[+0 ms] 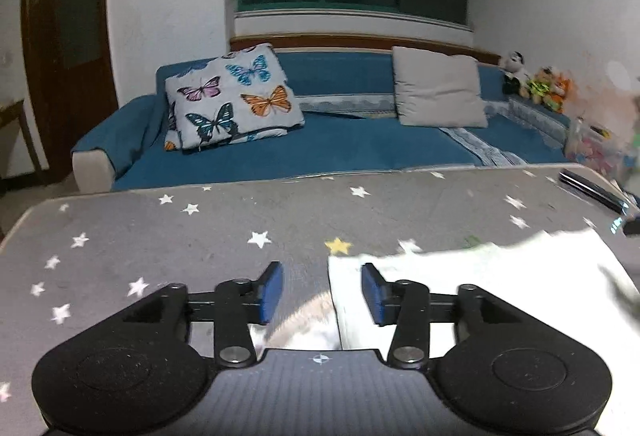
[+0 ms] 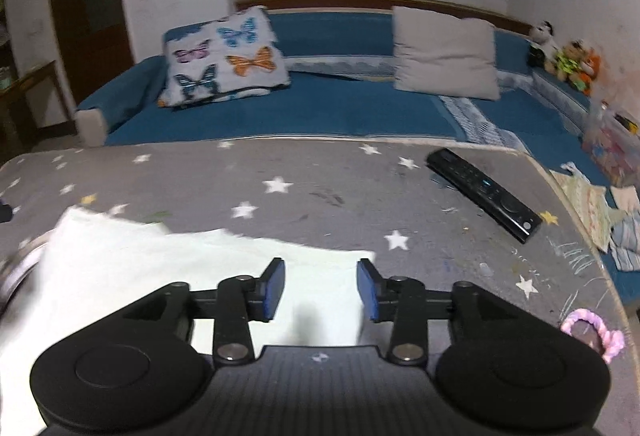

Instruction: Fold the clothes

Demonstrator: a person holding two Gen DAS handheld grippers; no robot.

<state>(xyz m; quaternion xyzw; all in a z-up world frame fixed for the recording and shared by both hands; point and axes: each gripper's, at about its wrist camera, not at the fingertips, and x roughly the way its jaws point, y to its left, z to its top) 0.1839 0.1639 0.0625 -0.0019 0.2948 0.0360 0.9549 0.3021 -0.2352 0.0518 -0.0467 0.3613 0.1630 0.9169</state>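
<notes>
A white garment (image 1: 472,292) lies flat on the grey star-patterned table (image 1: 200,236). In the left wrist view its left edge runs down between the blue pads, and my left gripper (image 1: 322,290) stands open over that edge with nothing between its fingers. In the right wrist view the same white garment (image 2: 168,268) spreads from the left to a corner near the right pad. My right gripper (image 2: 320,288) is open above that right end of the cloth, holding nothing. The garment is blurred at its far edge.
A black remote control (image 2: 484,194) lies on the table's right side, with a pink hair tie (image 2: 592,332) near the front right edge. Loose clothes (image 2: 608,220) lie off the right edge. A blue sofa (image 2: 320,108) with a butterfly pillow (image 2: 224,60) stands behind.
</notes>
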